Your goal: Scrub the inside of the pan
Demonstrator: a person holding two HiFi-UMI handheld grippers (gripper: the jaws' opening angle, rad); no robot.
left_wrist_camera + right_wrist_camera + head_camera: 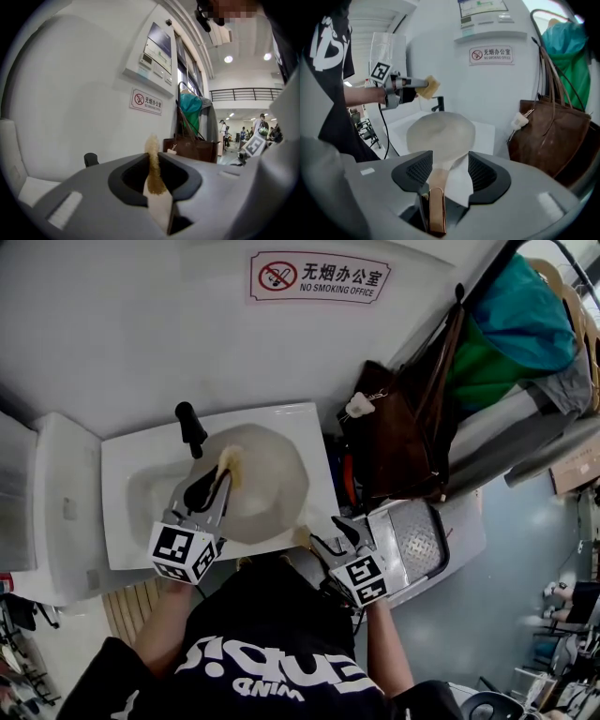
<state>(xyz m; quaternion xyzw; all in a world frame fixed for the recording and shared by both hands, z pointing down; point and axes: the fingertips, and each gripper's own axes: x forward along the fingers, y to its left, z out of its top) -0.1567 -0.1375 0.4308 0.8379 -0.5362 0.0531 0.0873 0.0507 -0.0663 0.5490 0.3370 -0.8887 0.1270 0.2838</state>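
Observation:
A cream pan (272, 488) rests over the white sink (122, 484), its handle (302, 538) pointing toward me. My left gripper (220, 474) is shut on a yellow-brown sponge (230, 460) and hovers over the pan's left rim. In the left gripper view the sponge (152, 164) stands upright, pinched between the jaws of that gripper (154, 173). My right gripper (333, 535) is open at the sink's front right corner. In the right gripper view the pan (440, 131) lies just ahead, and its copper-tipped handle (437, 187) runs between the wide jaws of the gripper (449, 171), which do not press on it.
A black faucet (190, 427) stands at the back of the sink. A brown leather bag (394, 437) hangs close on the right, with a teal and green cloth (516, 324) above it. A metal tread plate (417, 540) lies below the bag. The white wall carries a no-smoking sign (321, 276).

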